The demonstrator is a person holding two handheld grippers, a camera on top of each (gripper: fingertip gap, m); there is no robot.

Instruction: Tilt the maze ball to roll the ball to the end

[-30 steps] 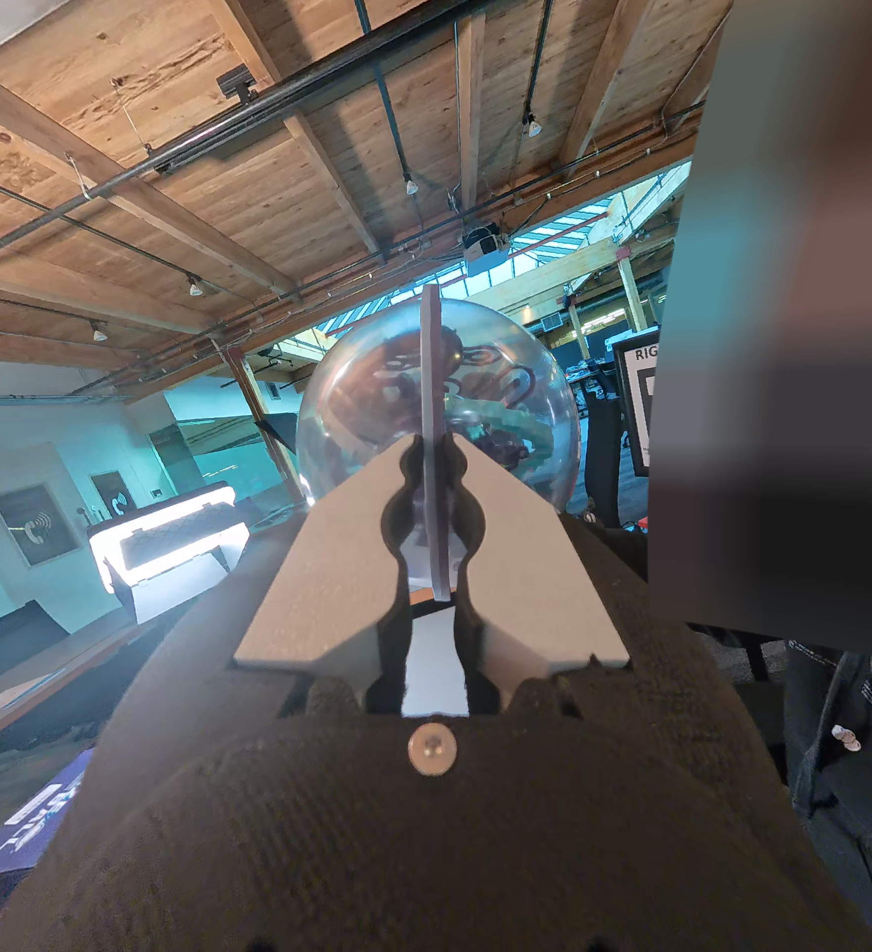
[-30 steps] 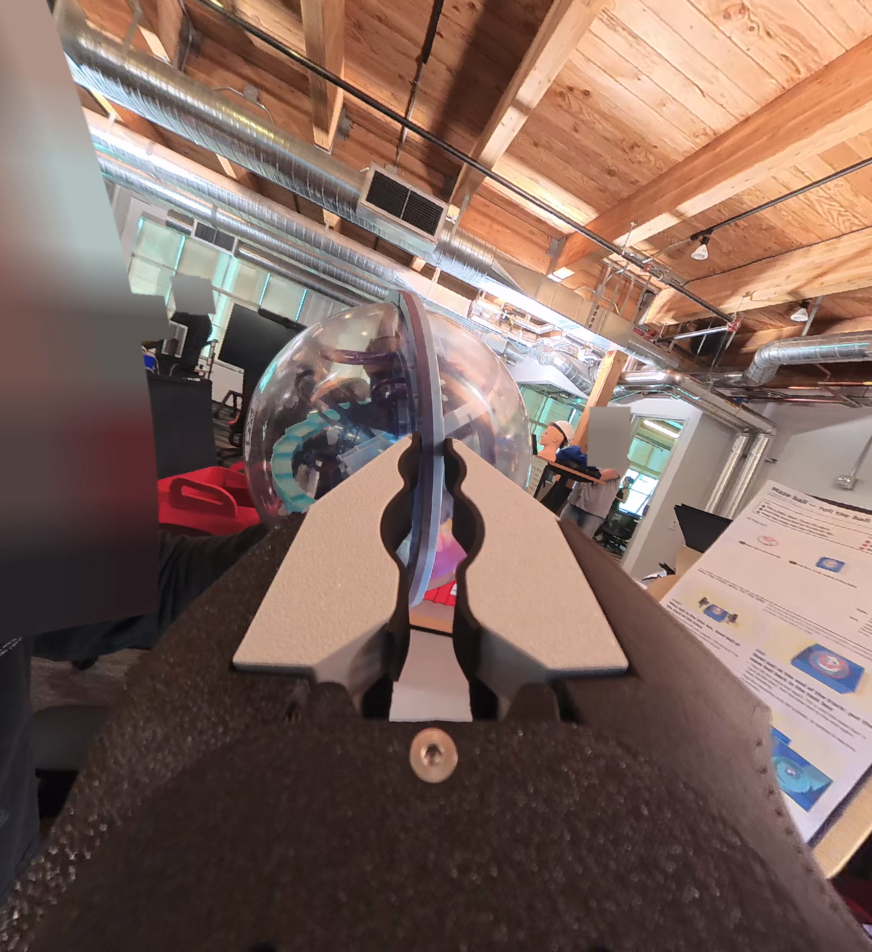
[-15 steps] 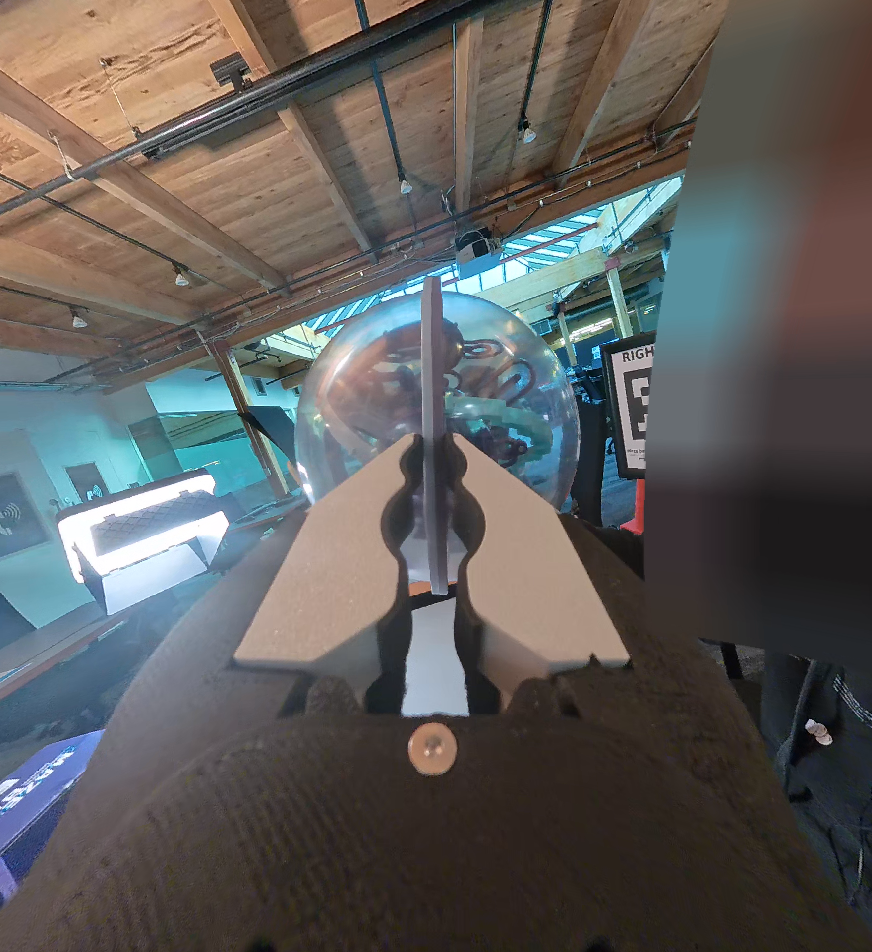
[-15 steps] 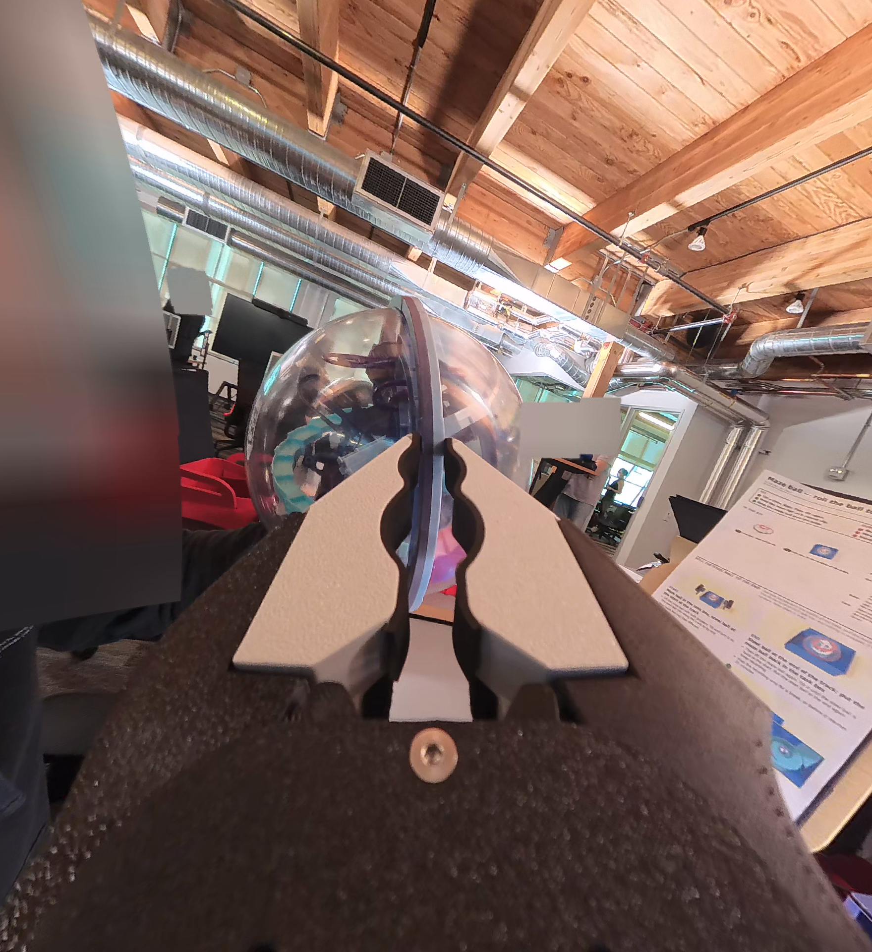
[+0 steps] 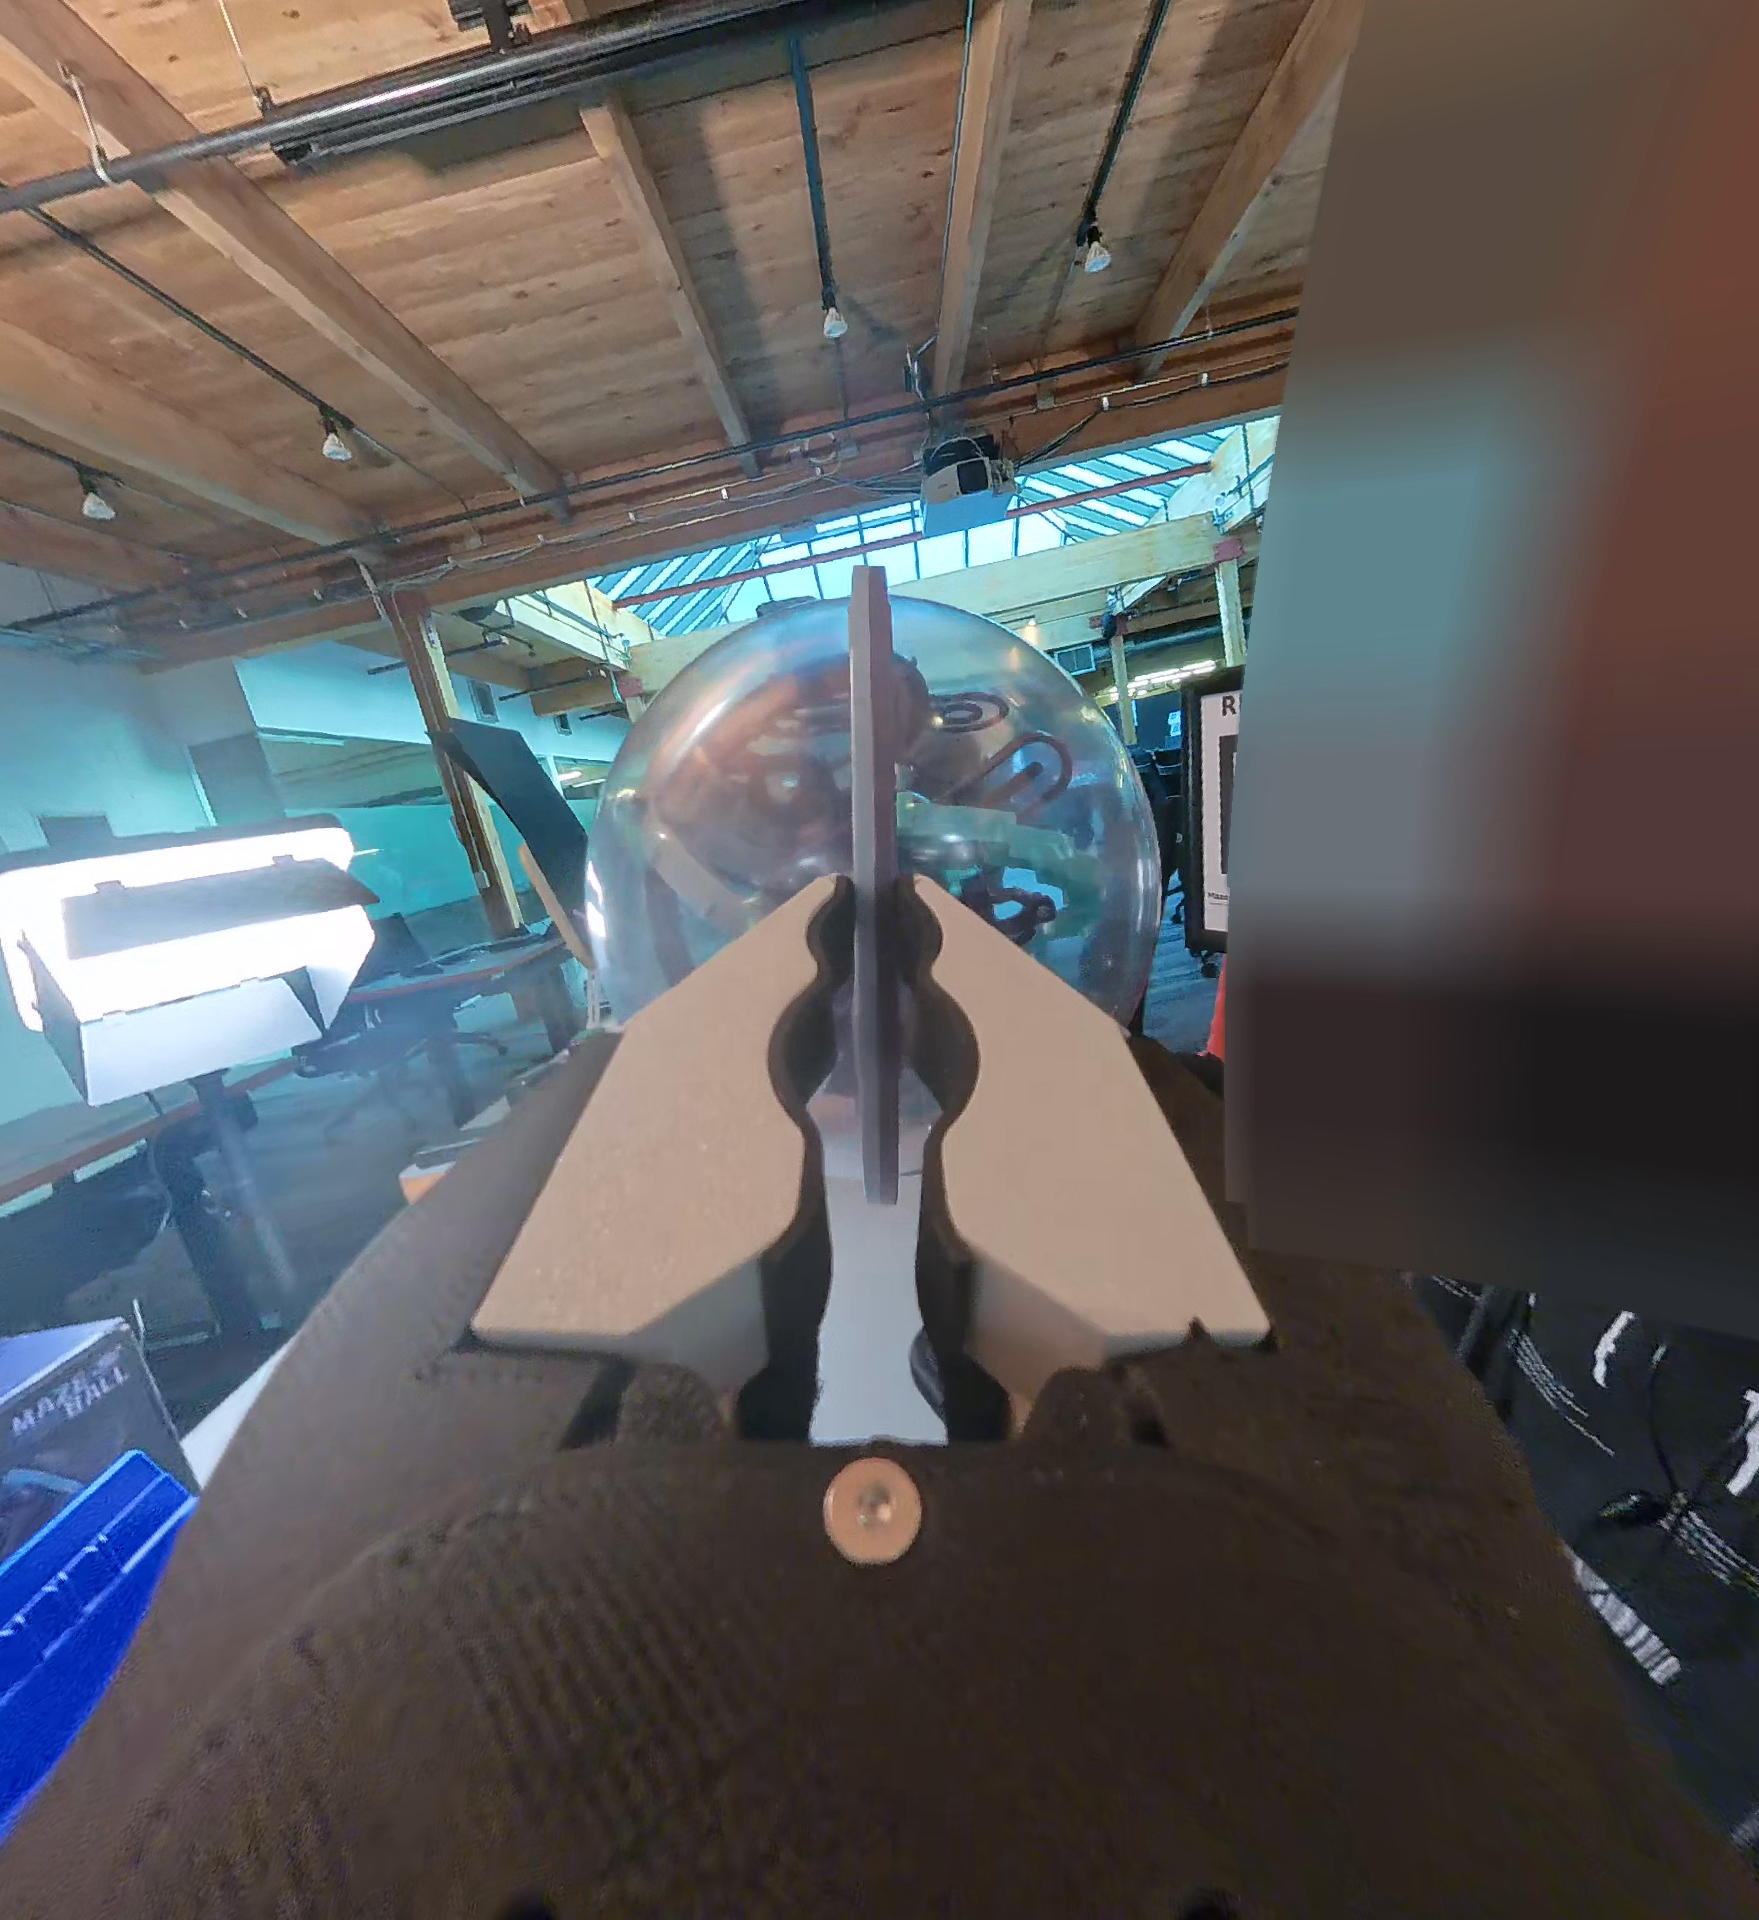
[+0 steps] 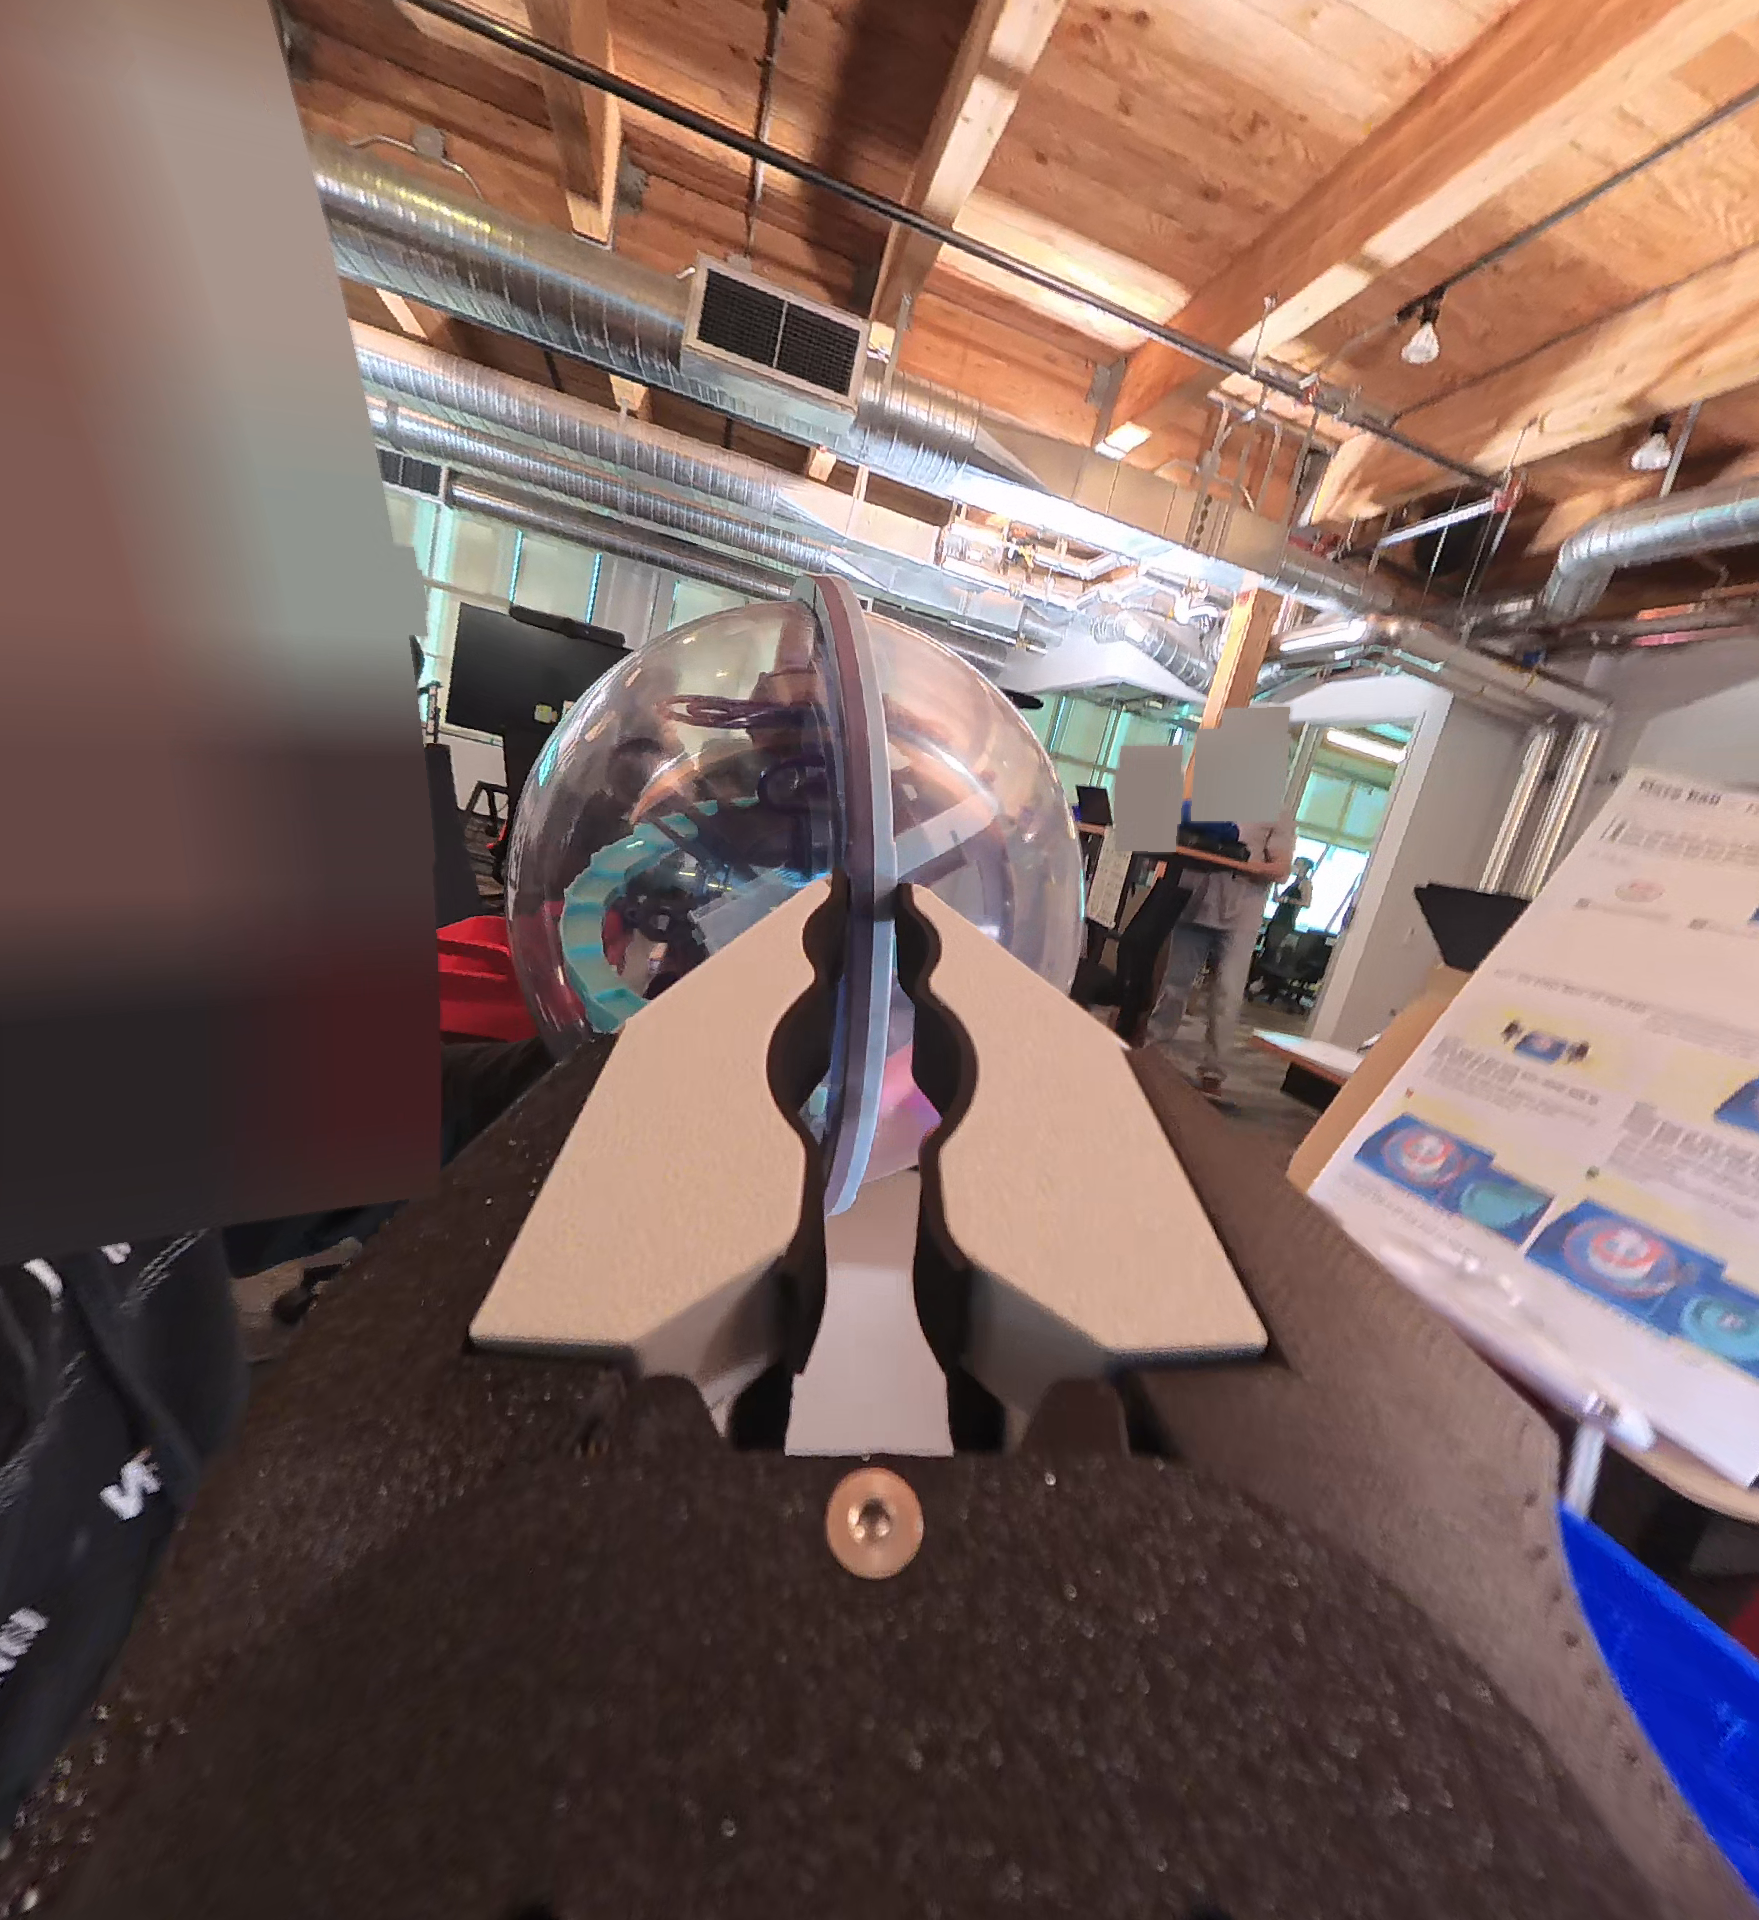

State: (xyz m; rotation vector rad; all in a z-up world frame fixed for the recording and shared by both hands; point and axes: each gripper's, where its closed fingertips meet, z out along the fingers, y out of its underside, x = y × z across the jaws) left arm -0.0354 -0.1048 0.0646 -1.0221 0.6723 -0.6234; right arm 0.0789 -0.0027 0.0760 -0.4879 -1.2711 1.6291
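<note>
Clear plastic, the maze ball [image 5: 750, 821] is held up in the air between the two tongs, each clamped on its flat grey rim [image 5: 873, 831]: the left gripper [image 5: 877, 914] from one side, the right gripper [image 6: 870, 904] from the other. Over the last second both views have dipped, the ceiling sliding up and a blue box [image 5: 18, 1538] rising into sight, so the ball is being tilted. The small ball inside cannot be made out; progress is unclear.
</note>
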